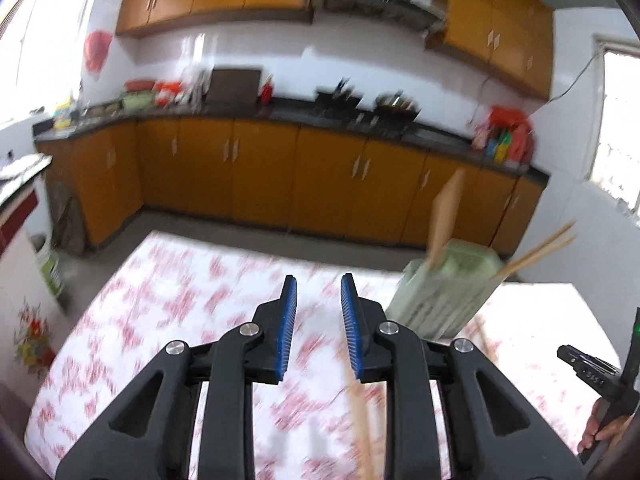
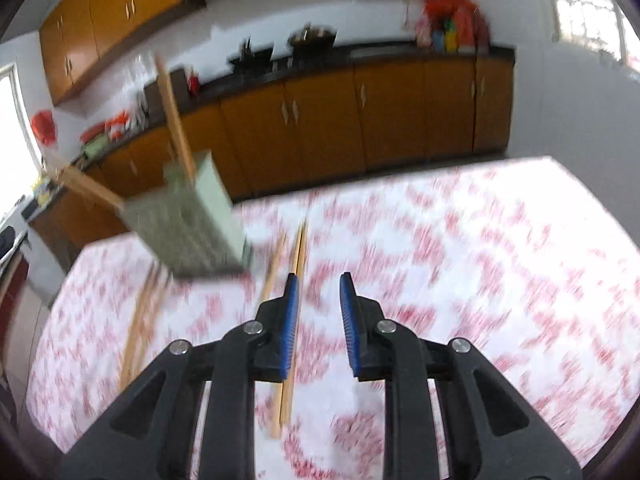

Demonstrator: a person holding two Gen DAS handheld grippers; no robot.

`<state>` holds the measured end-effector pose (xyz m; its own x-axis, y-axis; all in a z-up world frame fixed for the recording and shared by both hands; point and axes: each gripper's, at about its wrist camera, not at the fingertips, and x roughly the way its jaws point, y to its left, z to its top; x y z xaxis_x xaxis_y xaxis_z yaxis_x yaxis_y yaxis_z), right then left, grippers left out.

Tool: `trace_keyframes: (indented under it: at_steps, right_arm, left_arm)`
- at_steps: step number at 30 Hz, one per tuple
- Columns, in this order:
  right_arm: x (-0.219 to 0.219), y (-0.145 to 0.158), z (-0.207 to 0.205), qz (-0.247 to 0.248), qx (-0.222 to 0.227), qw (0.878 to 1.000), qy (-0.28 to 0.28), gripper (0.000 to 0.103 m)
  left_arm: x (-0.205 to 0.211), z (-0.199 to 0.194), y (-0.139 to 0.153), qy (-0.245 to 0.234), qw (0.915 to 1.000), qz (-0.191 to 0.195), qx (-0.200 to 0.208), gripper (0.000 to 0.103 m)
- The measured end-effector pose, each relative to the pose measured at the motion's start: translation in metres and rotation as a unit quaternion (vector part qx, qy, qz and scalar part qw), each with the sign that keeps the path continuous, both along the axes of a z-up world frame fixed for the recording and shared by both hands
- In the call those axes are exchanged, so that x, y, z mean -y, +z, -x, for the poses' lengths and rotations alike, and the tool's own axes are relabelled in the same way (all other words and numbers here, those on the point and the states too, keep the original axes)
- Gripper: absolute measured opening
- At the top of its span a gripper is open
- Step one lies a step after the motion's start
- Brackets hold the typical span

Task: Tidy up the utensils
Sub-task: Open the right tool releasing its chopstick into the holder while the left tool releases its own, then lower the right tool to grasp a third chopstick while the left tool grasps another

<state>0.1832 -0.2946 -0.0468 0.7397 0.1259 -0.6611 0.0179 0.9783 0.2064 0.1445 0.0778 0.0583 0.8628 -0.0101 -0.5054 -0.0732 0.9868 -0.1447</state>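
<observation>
Both views were blurred by motion. The left tool [image 1: 319, 286] was seen with its blue pads parted by a narrow gap and nothing gripped between them. A single wooden chopstick [image 1: 362, 420] lay on the bench [image 1: 180, 300] beneath its right finger, though whether it was touched could not be told. The right tool [image 2: 319, 285] was likewise found slightly open and empty. A pair of chopsticks [image 2: 294, 320] was seen lying on the bench's red-and-white patterned cloth, running under that tool's left finger; contact could not be judged. Another chopstick [image 2: 274, 264] lay just beside the pair, and two more [image 2: 140, 328] rested further to the left in the picture. A pale green slotted utensil holder [image 2: 192, 220] stood on the bench beyond them, with chopsticks [image 1: 536, 250] and a flat wooden spatula [image 1: 444, 216] leaning out of its top. In the left view, a hand [image 1: 604, 430] was seen at the lower right edge, holding the other tool's grip.
</observation>
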Motion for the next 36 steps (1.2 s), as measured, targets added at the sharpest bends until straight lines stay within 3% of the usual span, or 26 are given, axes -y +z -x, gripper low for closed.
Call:
trace_keyframes:
  at_steps: [5, 11, 25, 26, 28, 33, 36]
  right_arm:
    - [-0.027, -0.043, -0.01, 0.009, -0.051, 0.998, 0.03, 0.02]
    - [-0.036, -0.066, -0.022, 0.023, -0.08, 0.996, 0.035, 0.018]
    - [-0.042, -0.073, -0.027, 0.075, -0.078, 0.994, 0.028, 0.014]
    - [-0.043, -0.073, -0.027, 0.085, -0.076, 0.993, 0.026, 0.01]
    - [-0.039, -0.073, -0.029, 0.085, -0.076, 0.993, 0.015, 0.008]
    - [0.002, -0.073, -0.031, 0.061, -0.079, 0.992, -0.073, 0.008]
    - [0.019, -0.073, -0.028, 0.045, -0.081, 0.992, -0.088, 0.008]
  left_arm:
    - [-0.008, -0.005, -0.048, 0.005, 0.9981, 0.009, -0.06, 0.024]
    - [-0.008, -0.005, -0.085, -0.005, 0.9946, 0.016, -0.103, 0.024]
    - [0.015, -0.008, -0.114, -0.031, 0.9892, 0.023, -0.142, 0.024]
    - [0.017, -0.008, -0.115, -0.034, 0.9887, 0.025, -0.144, 0.024]
    - [0.022, -0.009, -0.118, -0.041, 0.9877, 0.028, -0.148, 0.024]
    - [0.034, -0.008, -0.125, -0.063, 0.985, 0.029, -0.158, 0.024]
    - [0.043, -0.01, -0.131, -0.077, 0.9825, 0.026, -0.168, 0.024]
